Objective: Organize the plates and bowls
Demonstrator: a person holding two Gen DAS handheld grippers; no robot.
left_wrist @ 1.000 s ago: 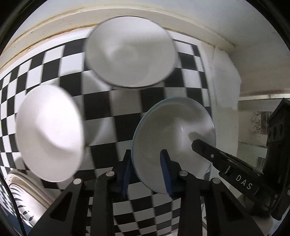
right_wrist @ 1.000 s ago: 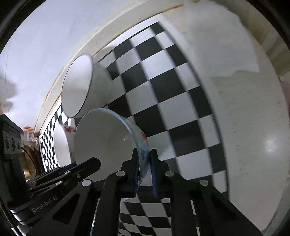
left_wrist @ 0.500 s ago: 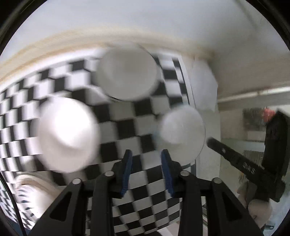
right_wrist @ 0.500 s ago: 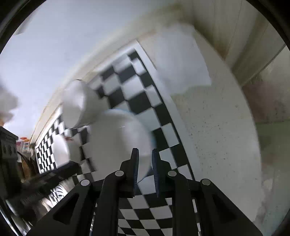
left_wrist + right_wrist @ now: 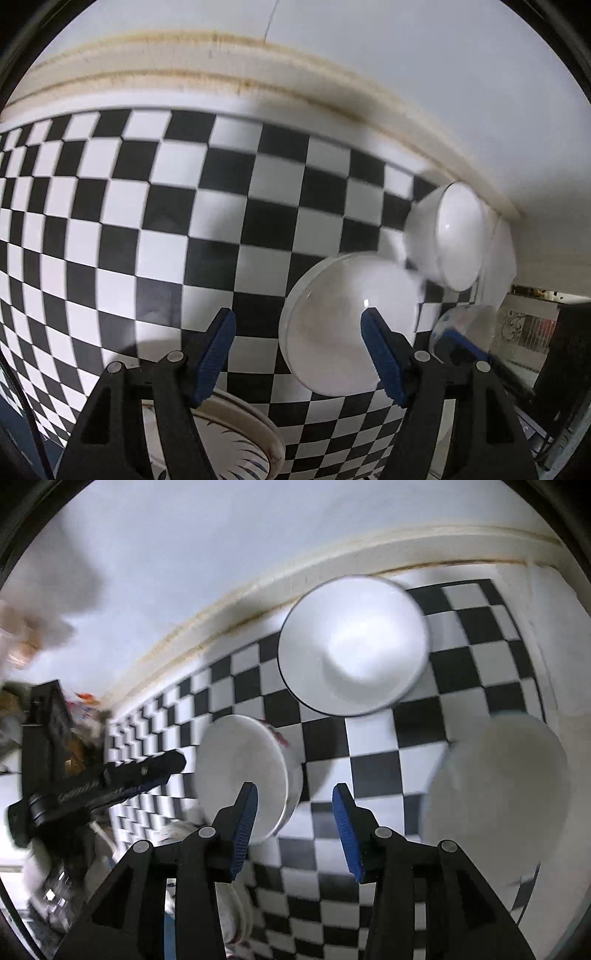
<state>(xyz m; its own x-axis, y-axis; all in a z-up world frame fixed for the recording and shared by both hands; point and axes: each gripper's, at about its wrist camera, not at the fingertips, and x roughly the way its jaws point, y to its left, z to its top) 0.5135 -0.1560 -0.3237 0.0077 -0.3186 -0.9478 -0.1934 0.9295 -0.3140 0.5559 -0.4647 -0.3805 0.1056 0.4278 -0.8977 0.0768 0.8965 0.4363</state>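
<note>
Bowls sit on a black-and-white checkered surface (image 5: pixel 373 771) that runs up to a cream ledge along its far edge. From the right wrist, three show: a white bowl with a dark rim (image 5: pixel 352 648) close to the far edge, a bowl with a red flower print (image 5: pixel 245 775) nearer the camera on the left, and a blurred white bowl (image 5: pixel 495 794) at the right edge of the checkered surface. The right gripper (image 5: pixel 293 825) hangs above the surface with its blue-padded fingers spread wide, holding nothing. From the left wrist, the left gripper (image 5: pixel 297 354) is likewise spread and empty; a bowl (image 5: pixel 347 325) lies just beyond its right finger, another (image 5: pixel 456 236) beyond that near the far right corner, and a patterned plate (image 5: pixel 240 424) sits at the near edge under the fingers
</note>
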